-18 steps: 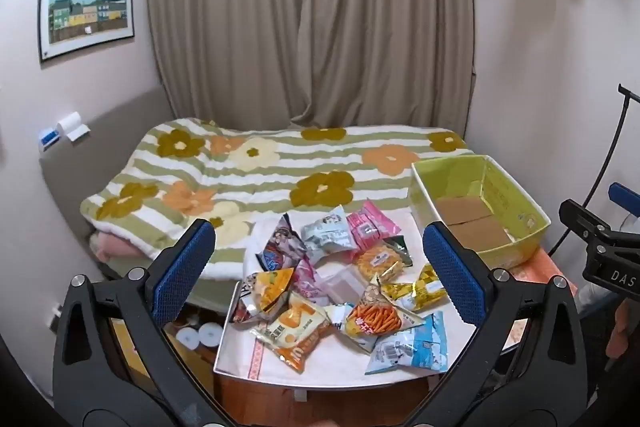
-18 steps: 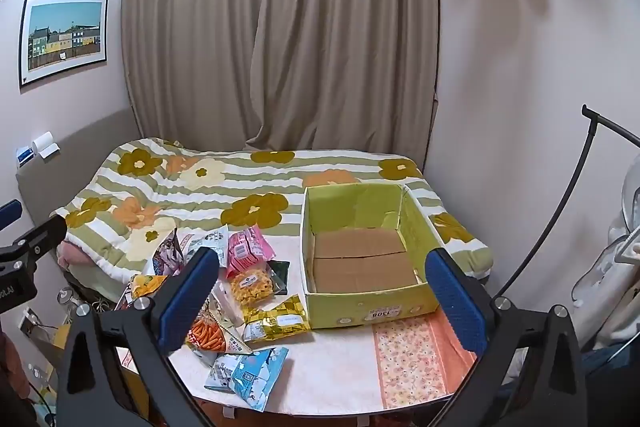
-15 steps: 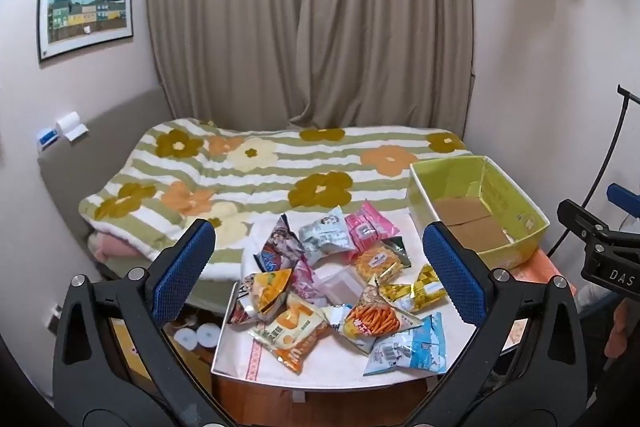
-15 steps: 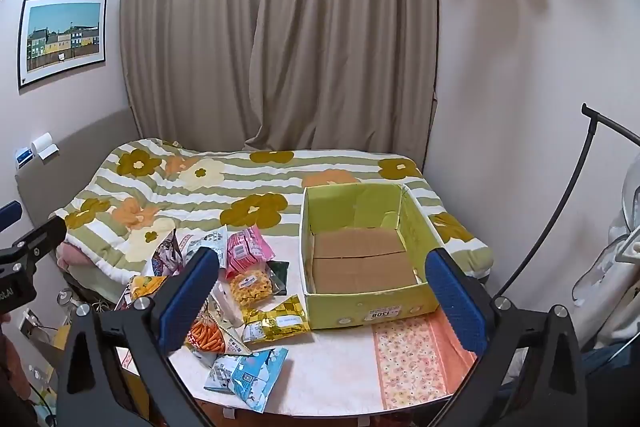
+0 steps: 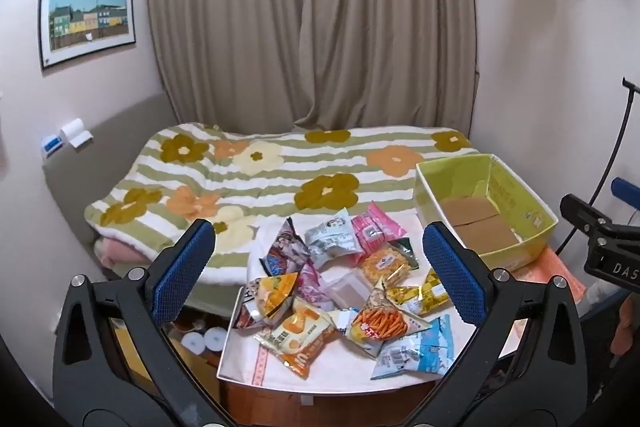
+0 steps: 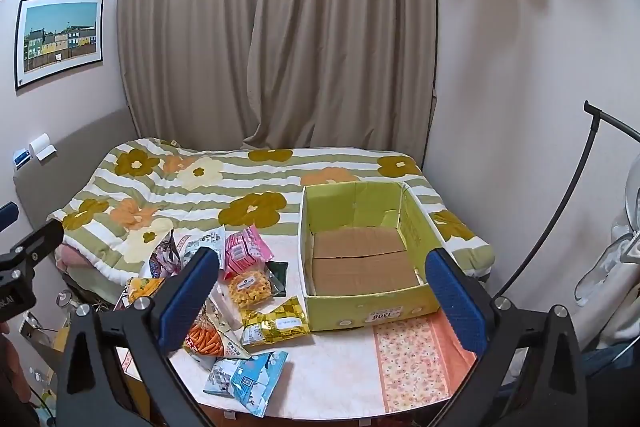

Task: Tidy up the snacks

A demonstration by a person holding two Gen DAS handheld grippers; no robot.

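- While the heap of colourful foil snack packets (image 5: 344, 291) lies on the white-clothed table (image 6: 340, 371), the empty yellow-green cardboard box (image 6: 372, 303) stands just beside it.
- Left tool (image 5: 320, 275): jaws wide, holding nothing.
- Right tool (image 6: 320, 295): likewise wide, holding nothing.
- Flowered striped bed (image 5: 280, 171) beyond.

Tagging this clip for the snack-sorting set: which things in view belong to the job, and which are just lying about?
Part of the job:
snack packets, heaped on the table
green box, nothing in it
left gripper and right gripper, both open, holding nothing

Just lying about:
flowered blanket
curtain
framed picture
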